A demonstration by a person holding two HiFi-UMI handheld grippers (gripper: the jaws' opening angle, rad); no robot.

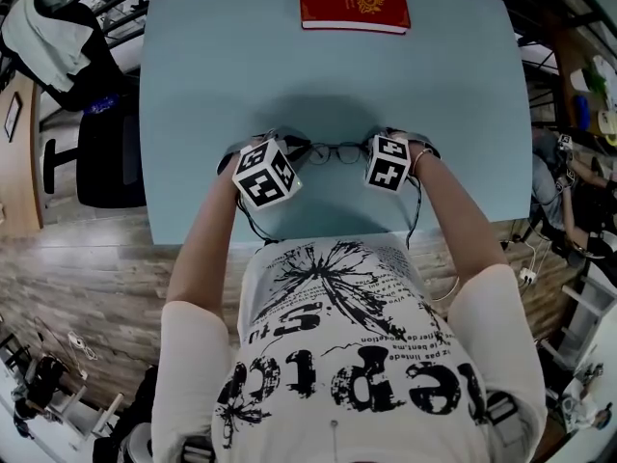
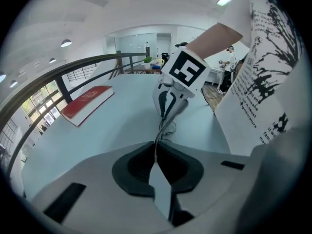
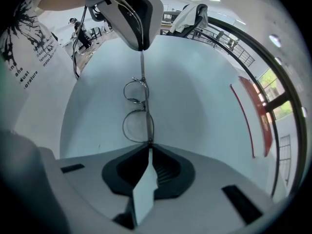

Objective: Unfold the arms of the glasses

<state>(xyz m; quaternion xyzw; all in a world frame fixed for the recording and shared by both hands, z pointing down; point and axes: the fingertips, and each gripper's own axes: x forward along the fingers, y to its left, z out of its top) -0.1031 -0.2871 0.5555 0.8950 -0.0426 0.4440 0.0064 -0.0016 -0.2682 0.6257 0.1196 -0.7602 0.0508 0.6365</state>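
Observation:
Thin wire-rimmed glasses (image 1: 337,152) hang just over the pale blue table (image 1: 202,85), stretched between my two grippers. My right gripper (image 3: 147,147) is shut on one end of the frame, and both round lenses (image 3: 136,123) run away from its jaws. My left gripper (image 2: 157,154) is shut on a thin metal piece at the other end; whether that is an arm or the frame's end, I cannot tell. From the right gripper view the left gripper (image 3: 141,45) pinches that piece from above. In the left gripper view the wire leads to the right gripper (image 2: 168,106).
A red book (image 1: 353,3) lies at the table's far edge, also seen as the red book (image 2: 87,104) in the left gripper view. A black chair (image 1: 101,152) stands left of the table. The person's printed white shirt (image 1: 337,355) fills the near side.

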